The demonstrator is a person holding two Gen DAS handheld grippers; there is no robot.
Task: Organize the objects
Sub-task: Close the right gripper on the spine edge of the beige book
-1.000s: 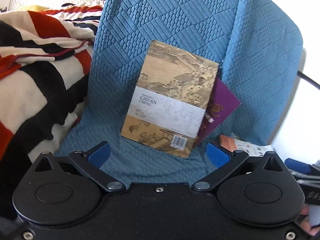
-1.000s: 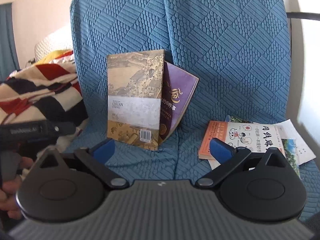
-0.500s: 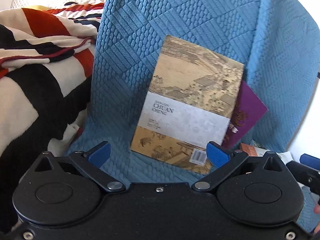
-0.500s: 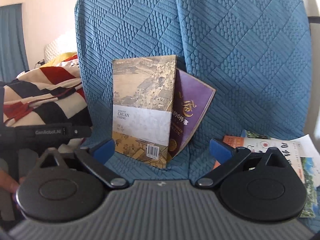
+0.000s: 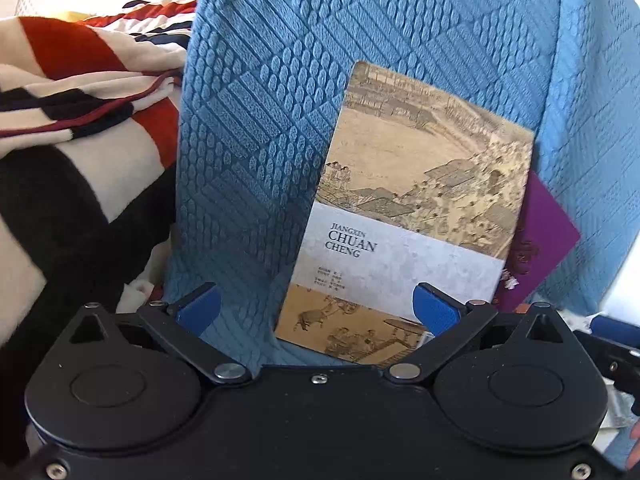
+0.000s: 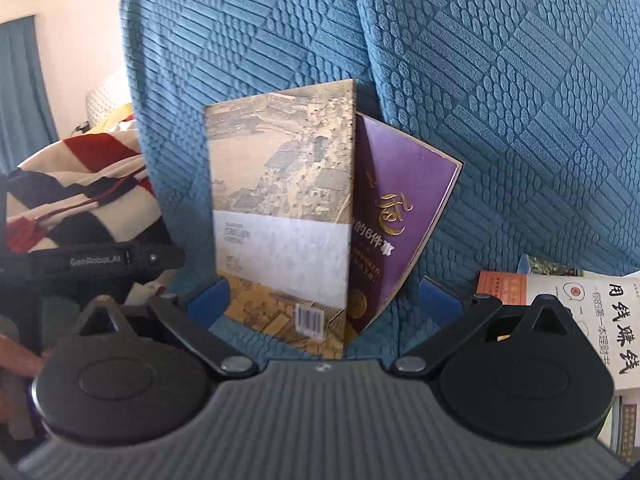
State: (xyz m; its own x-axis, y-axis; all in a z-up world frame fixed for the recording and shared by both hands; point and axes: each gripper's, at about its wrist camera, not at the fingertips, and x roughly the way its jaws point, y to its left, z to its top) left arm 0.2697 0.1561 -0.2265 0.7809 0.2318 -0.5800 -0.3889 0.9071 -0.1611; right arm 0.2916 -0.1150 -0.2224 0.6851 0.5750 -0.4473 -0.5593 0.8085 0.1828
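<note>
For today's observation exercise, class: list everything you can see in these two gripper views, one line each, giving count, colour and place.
Painting book: 1, tan with a white band, upright against the sofa back.
Purple book: 1, purple with gold lettering, leaning behind the painting book's right edge.
Flat books: several, exact count unclear; orange and white covers, lying on the seat at right.
Sofa cover: 1, blue, textured, over seat and back.
Blanket: 1, red, black and cream stripes, at left.
Curtain: 1, dark blue, far left.
Left gripper: 1, black with blue pads, open, low before the painting book.
Right gripper: 1, black with blue pads, open, low before both upright books.
Hand: 1, partly seen, holding the left gripper.
</note>
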